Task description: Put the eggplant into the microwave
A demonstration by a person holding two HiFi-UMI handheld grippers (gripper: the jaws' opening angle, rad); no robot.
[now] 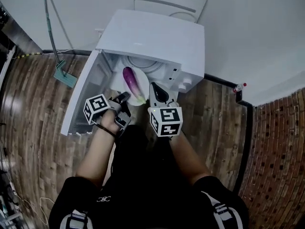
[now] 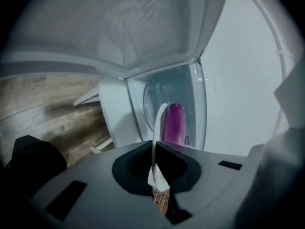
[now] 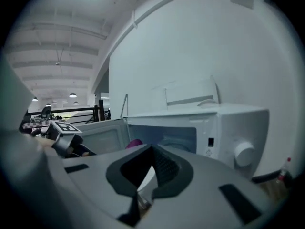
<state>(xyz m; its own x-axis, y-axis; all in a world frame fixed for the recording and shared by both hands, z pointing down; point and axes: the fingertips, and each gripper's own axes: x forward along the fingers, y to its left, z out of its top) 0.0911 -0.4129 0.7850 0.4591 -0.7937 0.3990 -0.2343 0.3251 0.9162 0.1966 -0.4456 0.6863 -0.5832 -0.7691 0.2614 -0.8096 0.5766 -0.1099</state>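
Note:
A purple eggplant [image 1: 132, 82] lies on a white plate [image 1: 143, 81] held at the mouth of the open white microwave [image 1: 152, 39], which stands on the floor. My left gripper [image 1: 123, 98] is shut on the plate's near left rim, and my right gripper [image 1: 157, 92] is shut on its near right rim. In the left gripper view the plate's rim [image 2: 157, 128] runs edge-on between the jaws of the left gripper [image 2: 159, 182], with the eggplant [image 2: 174, 123] beyond it. The right gripper view shows the right gripper [image 3: 147, 175], a tip of the eggplant [image 3: 134, 143] and the microwave [image 3: 200, 128].
The microwave's door [image 1: 85, 97] hangs open to the left. A green-handled floor tool [image 1: 64, 75] lies on the wood floor at the left. A small red-capped bottle [image 1: 239, 87] stands by the black baseboard at the right. A white wall is behind.

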